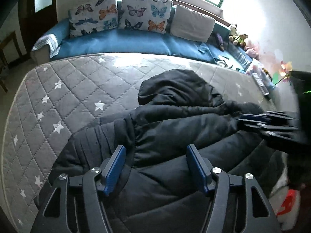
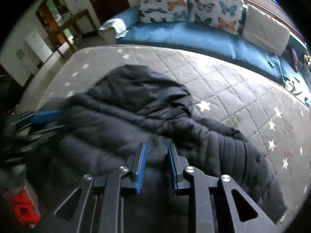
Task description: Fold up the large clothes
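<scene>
Partly blurred, right gripper meets black jacket.

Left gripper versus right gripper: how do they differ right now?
The left gripper has its jaws spread wide, while the right gripper has its jaws drawn closer, with only a narrow gap. The left one sits over the ribbed cuff end of the black jacket; the right one sits over the jacket's puffy body. Both are open, hold nothing, have blue pads and hover above the jacket on the grey star-quilted mattress.
</scene>
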Available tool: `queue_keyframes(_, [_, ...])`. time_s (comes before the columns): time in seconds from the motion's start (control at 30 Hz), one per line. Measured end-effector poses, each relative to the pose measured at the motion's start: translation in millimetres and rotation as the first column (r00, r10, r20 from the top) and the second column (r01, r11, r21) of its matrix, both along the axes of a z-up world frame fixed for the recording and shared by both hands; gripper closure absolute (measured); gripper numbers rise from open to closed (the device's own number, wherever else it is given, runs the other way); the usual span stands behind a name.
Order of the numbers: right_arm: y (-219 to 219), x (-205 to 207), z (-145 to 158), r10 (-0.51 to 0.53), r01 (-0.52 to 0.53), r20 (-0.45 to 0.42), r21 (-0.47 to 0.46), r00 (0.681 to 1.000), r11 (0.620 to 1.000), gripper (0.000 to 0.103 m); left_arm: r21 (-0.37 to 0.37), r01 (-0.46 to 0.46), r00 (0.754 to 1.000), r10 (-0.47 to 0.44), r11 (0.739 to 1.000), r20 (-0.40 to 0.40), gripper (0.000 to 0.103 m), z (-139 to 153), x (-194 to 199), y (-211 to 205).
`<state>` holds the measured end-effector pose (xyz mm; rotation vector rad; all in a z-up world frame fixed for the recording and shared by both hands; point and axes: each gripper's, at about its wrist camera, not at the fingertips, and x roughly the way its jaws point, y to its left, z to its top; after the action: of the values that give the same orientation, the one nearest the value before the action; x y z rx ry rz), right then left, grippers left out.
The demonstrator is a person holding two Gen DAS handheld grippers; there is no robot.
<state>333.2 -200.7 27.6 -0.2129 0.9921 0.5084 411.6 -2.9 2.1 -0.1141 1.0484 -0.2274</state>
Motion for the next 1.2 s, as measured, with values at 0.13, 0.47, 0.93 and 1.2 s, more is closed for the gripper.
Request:
queue_keyframes(0.13, [13.3,-33.2,-1.9,0.088,-0.088,-0.017,-0.018,0.996,0.996,0.078,0.037,0.000,1.000,0.000,0.999,-0.003,0.036,-12.5,-0.3,-4.1])
queue_keyframes(0.47, [28.7,-25.2,-36.2,0.068,-0.073,-0.059,-0.080,0.996,0.994,0.077,0.106,0.011,0.999,-0.015,0.994,0.042,0.035,-38.0,5.2,-8.5])
queue_keyframes(0.93, [1.6,-102.7,-7.9,0.095,-0.096,-0.013,-0.120,0.995,0.988,0.077,0.074,0.001,0.996,-0.008,0.997,0.092,0.035,20.8,-115.8,28.4])
queue_keyframes(1.2, [5.6,-92.2,-43.7,0.057,-0.066,-0.062,-0.164,0.996,0.984,0.077,0.063,0.001,0.998,-0.005,0.998,0.063,0.036,-21.1,-140.4,43.8])
